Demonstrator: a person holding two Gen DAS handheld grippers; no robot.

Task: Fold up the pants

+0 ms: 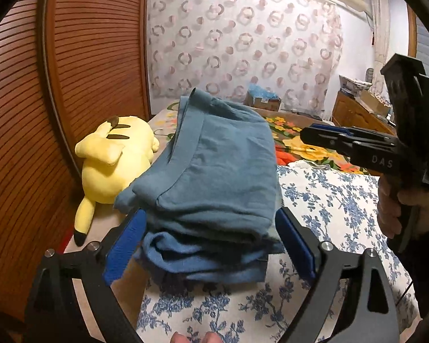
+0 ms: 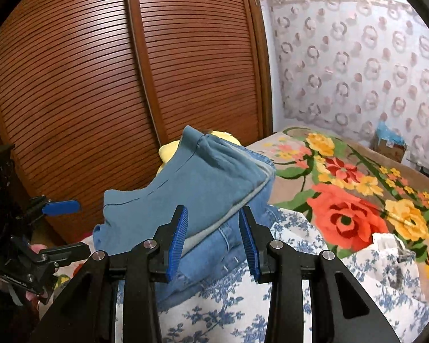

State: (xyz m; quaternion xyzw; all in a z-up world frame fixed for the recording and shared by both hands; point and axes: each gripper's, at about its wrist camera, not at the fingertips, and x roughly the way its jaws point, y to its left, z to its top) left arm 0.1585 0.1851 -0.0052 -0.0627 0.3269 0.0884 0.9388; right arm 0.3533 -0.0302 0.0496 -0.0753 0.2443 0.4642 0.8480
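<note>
A yellow plush toy [image 1: 117, 157] lies at the left. Beside it, the folded blue pants [image 1: 211, 188] sit stacked on the floral bedsheet [image 1: 329, 208], between the left gripper [image 1: 211, 245]'s wide, empty jaws. The right gripper [image 2: 213, 240] stands partly open, gripping nothing.

I see a bed [image 2: 297, 154] that carries everything here. On its near part lies a white sheet with blue flowers [image 1: 323, 200]. Behind it, on the far right, a blanket with big red and yellow flowers [image 2: 351, 200] covers the bed. A stack of folded blue pants [image 1: 211, 177] rests on the white sheet, near the left edge; in the right wrist view the lower piece looks like denim. Just beside the stack, on the left, a yellow plush toy [image 1: 114, 157] lies on the bed. Far behind, a cardboard box [image 2: 390, 144] stands near the bed's end.
</note>
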